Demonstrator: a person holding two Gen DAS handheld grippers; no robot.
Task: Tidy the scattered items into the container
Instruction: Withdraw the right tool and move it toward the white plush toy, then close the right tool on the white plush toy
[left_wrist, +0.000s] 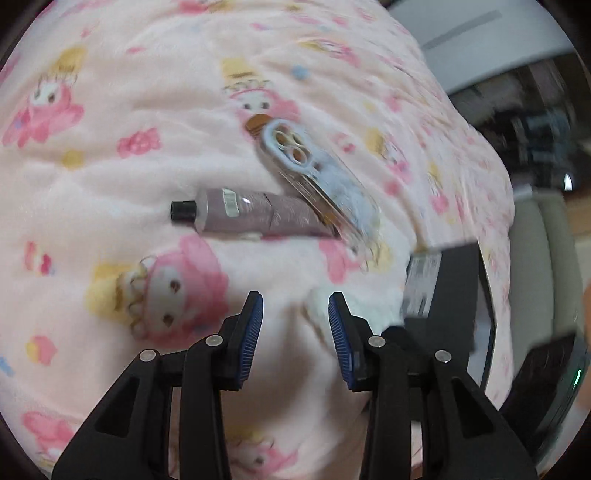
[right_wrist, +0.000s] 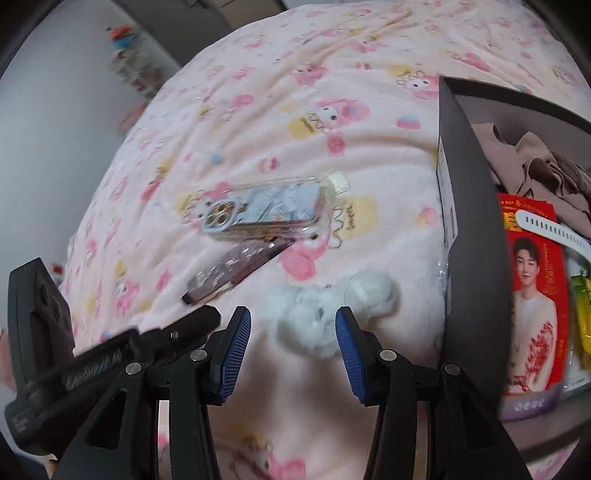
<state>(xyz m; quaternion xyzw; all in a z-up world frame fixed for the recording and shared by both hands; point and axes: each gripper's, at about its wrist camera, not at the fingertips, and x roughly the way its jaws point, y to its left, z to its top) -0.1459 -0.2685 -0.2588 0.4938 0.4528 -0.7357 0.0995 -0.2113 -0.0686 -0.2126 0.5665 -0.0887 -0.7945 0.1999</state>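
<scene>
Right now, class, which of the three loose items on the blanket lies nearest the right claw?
The white fluffy toy, just ahead of the right claw; the tube and phone lie farther off.

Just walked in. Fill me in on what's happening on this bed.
A person is tidying loose items off a pink blanket into a dark box, using a handheld gripper in each hand. Both the left gripper and right gripper are open and empty. A phone case, a mauve tube and a white fluffy toy lie outside the box, the toy nearest the right gripper's fingers.
</scene>
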